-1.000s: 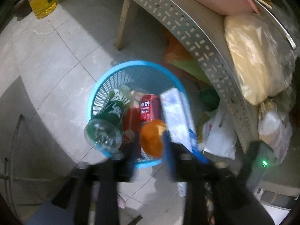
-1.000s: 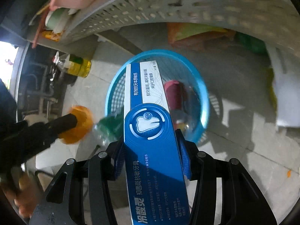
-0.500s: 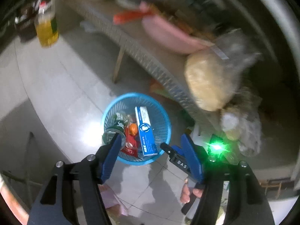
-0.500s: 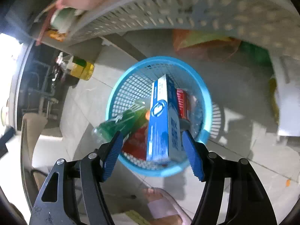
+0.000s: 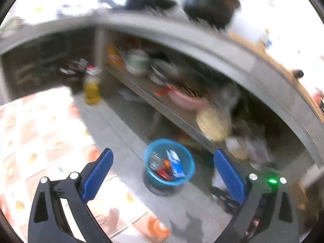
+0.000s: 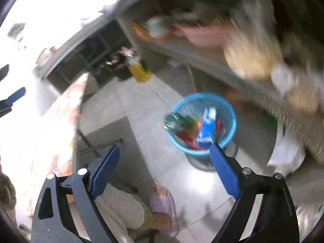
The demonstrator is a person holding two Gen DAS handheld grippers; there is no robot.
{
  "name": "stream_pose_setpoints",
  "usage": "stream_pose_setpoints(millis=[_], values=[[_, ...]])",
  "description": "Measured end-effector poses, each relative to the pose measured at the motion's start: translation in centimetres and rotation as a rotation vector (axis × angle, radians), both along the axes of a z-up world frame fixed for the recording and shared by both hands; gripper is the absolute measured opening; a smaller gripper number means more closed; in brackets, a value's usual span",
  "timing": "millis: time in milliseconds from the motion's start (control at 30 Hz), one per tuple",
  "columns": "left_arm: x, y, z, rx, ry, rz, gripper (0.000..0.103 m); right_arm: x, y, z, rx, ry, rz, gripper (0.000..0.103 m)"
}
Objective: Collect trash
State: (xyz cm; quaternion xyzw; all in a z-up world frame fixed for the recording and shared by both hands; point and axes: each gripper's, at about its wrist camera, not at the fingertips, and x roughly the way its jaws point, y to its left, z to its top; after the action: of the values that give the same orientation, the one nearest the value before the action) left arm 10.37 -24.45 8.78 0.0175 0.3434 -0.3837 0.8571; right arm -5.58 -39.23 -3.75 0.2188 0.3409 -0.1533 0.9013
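Note:
A blue mesh basket [image 5: 190, 169] stands on the tiled floor below a shelf, seen from high up. In it lie a blue toothpaste box [image 5: 175, 164], a green bottle [image 6: 174, 120], a red wrapper [image 6: 186, 138] and a small orange piece [image 5: 166, 163]. My left gripper [image 5: 163, 152] hangs well above the basket; its jaws are opening wide and nothing is between them. My right gripper [image 6: 165, 146] is also high, left of the basket [image 6: 232, 119]. Its jaws are opening too and hold nothing. The box [image 6: 206, 127] leans upright inside the basket. Both views are blurred.
A yellow oil bottle [image 6: 140, 73] stands on the floor by the shelf. The shelf holds a pink bowl [image 5: 186, 101] and a pale bag [image 5: 212, 123]. A patterned tablecloth [image 5: 30, 131] is at left. A foot in a lilac slipper [image 6: 162, 202] is below me.
The right gripper let the toothpaste box fall into the basket and the left dropped the orange piece. Both grippers opened wide and rose far away from the basket.

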Motion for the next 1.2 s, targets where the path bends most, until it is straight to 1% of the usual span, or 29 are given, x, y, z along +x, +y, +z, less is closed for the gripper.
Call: stream_pose_setpoints(millis=[67, 100, 167, 200, 267, 333, 400, 467, 533, 600, 667, 733, 800, 900, 1000, 1033, 1100, 1167, 1200], values=[[-1.7, 2.7, 0.1, -0.038, -0.071, 0.125, 0.097, -0.4, 2.2, 2.6, -0.079, -0.052, 0.039, 0.095], [-2.3, 3.8, 0.0, -0.041, -0.092, 0.175, 0.097, -0.1, 3.0, 3.3, -0.107, -0.063, 0.046, 0.095], [-3.0, 5.4, -0.2, -0.019, -0.11, 0.26, 0.097, 0.0, 4.9, 4.8, -0.167, -0.08, 0.06, 0.095], [-3.5, 6.2, -0.6, 0.01, -0.112, 0.322, 0.097, 0.0, 5.5, 5.2, -0.183, -0.084, 0.06, 0.095], [-4.2, 7.4, -1.2, 0.032, -0.106, 0.392, 0.097, -0.1, 7.1, 6.1, -0.213, -0.096, 0.042, 0.095], [-4.7, 8.6, -1.9, 0.044, -0.086, 0.413, 0.097, -0.1, 8.3, 6.3, -0.222, -0.105, 0.04, 0.095], [-5.4, 9.5, -2.8, 0.077, -0.078, 0.445, 0.097, -0.3, 9.5, 6.6, -0.244, -0.108, 0.053, 0.095], [-6.5, 10.5, -3.2, 0.125, -0.121, 0.491, 0.097, -0.4, 11.0, 6.8, -0.298, -0.099, 0.057, 0.095], [-7.7, 11.2, -2.9, 0.137, -0.179, 0.509, 0.097, -0.5, 12.3, 7.2, -0.341, -0.095, 0.067, 0.095], [-8.3, 12.1, -2.4, 0.134, -0.222, 0.545, 0.097, -1.0, 13.4, 7.6, -0.373, -0.109, 0.053, 0.095], [-8.7, 13.5, -1.9, 0.106, -0.247, 0.598, 0.097, -1.5, 14.1, 7.7, -0.374, -0.158, 0.057, 0.095], [-8.8, 14.6, -1.6, 0.1, -0.246, 0.648, 0.097, -1.7, 14.9, 7.8, -0.352, -0.179, 0.085, 0.095], [-8.7, 15.5, -1.7, 0.098, -0.227, 0.67, 0.097, -1.4, 15.8, 7.8, -0.345, -0.153, 0.105, 0.095], [-8.9, 16.1, -2.4, 0.14, -0.194, 0.681, 0.097, -0.9, 17.1, 7.3, -0.378, -0.115, 0.141, 0.095], [-9.3, 16.8, -3.8, 0.188, -0.135, 0.714, 0.097, -0.3, 17.5, 6.6, -0.391, -0.059, 0.144, 0.095], [-9.3, 17.0, -4.3, 0.197, -0.101, 0.717, 0.097, -0.3, 17.6, 6.4, -0.387, -0.044, 0.138, 0.095], [-9.2, 17.0, -4.9, 0.223, -0.059, 0.703, 0.097, 0.0, 17.6, 5.8, -0.369, -0.006, 0.135, 0.095], [-9.2, 16.7, -5.4, 0.245, -0.039, 0.685, 0.097, 0.7, 17.5, 5.0, -0.33, 0.062, 0.16, 0.095], [-9.2, 16.5, -5.6, 0.255, -0.031, 0.675, 0.097, 0.7, 17.5, 4.8, -0.316, 0.074, 0.17, 0.095]])
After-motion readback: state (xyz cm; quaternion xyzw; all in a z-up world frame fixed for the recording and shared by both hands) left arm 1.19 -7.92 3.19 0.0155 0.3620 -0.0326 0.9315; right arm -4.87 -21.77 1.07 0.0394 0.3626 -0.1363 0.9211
